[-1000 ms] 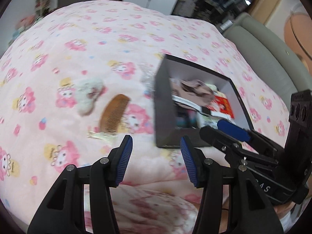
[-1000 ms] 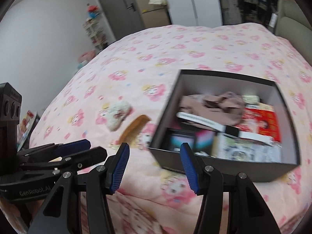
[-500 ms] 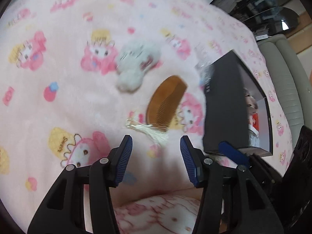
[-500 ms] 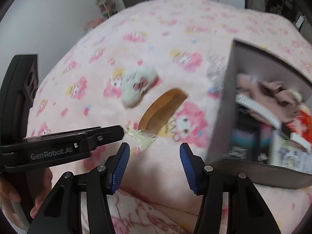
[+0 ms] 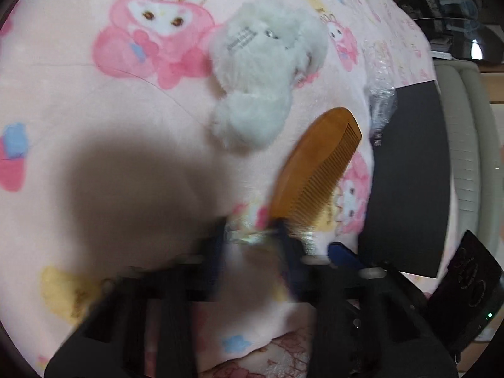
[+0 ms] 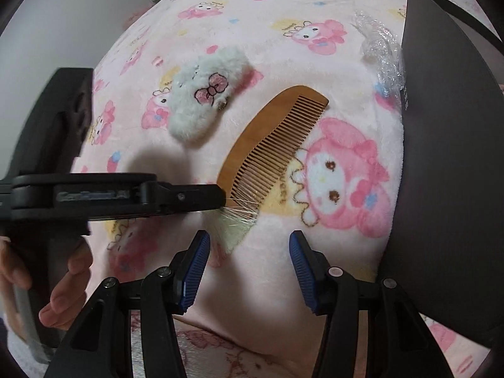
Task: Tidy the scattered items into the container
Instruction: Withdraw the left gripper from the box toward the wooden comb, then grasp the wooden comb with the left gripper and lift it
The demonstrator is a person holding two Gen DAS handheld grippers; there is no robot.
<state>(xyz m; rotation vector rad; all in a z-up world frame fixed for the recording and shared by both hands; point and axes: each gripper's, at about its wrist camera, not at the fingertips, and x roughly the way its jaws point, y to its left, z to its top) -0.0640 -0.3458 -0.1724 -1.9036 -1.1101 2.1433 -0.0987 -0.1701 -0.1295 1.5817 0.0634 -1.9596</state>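
A wooden comb (image 5: pixel 318 163) with a pale tassel (image 6: pixel 234 226) lies on the pink blanket beside a white fluffy toy (image 5: pixel 264 72). My left gripper (image 5: pixel 252 239) is low over the tassel end of the comb, its blurred fingers on either side of it. In the right wrist view the left gripper's tip meets the comb (image 6: pixel 274 141) at its near end. My right gripper (image 6: pixel 247 267) is open and empty, just in front of the tassel. The dark box (image 6: pixel 447 163) stands to the right.
A crumpled clear plastic wrapper (image 6: pixel 382 50) lies against the box's left wall. The pink cartoon-print blanket (image 6: pixel 315 6) covers the bed. A grey padded headboard (image 5: pixel 466 145) runs behind the box (image 5: pixel 409 182). A hand (image 6: pixel 63 286) holds the left gripper.
Both grippers have dropped down and moved in on the comb. The left gripper's fingers have come closer together around the comb's tassel end. The box has slid toward the right edge of both views.
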